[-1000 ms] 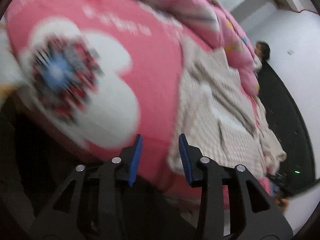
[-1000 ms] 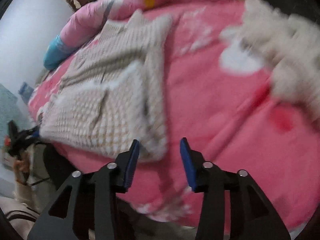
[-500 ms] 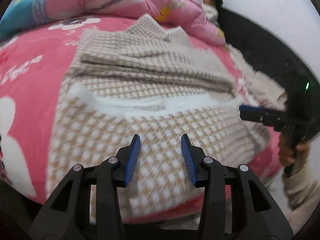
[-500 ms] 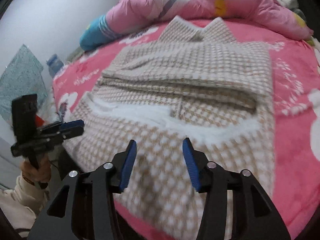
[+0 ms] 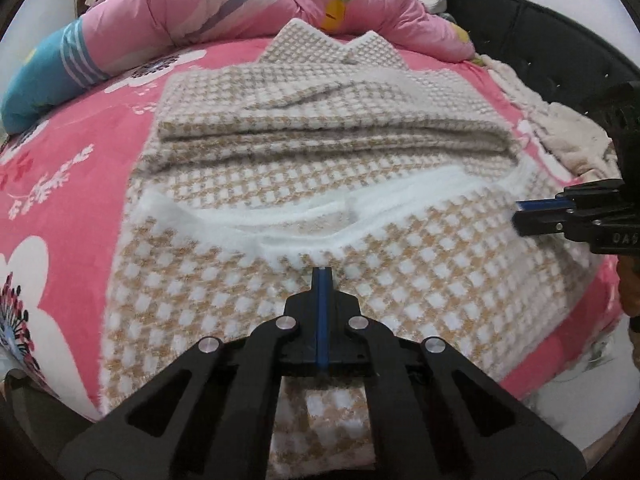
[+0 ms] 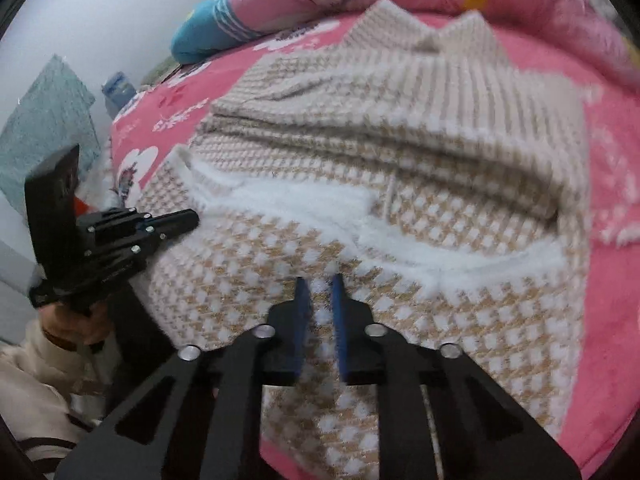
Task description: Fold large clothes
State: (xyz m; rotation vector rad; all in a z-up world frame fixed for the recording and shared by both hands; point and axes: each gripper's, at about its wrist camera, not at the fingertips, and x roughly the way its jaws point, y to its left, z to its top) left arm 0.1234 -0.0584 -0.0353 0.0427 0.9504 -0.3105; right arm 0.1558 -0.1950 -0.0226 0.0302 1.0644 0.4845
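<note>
On the bed (image 5: 68, 168), under its pink sheet, the checked garment (image 5: 280, 184) lay spread flat, its far part already doubled over and its near hem hanging off the near edge. A pink quilt (image 5: 208, 4) was bunched along the far side.

At the left of the hem, the left hand-held gripper (image 5: 321, 276) had just been closing; its blue pads met flush with no gap. It seemed to pinch the fleece just short of the white trim (image 5: 280, 236), though whether cloth was truly caught between the pads could not be told.

To the right, the right hand-held gripper (image 6: 319, 292) had likewise just been closing and showed a narrow slot between its pads, with fuzzy fabric apparently nipped there.

Judged from this, the step was gripping the near hem to carry it toward the far fold. To do it well, both pinches would need to take every layer at matching depth, rise together, keep the hem taut between them, and land square on the folded band.
</note>
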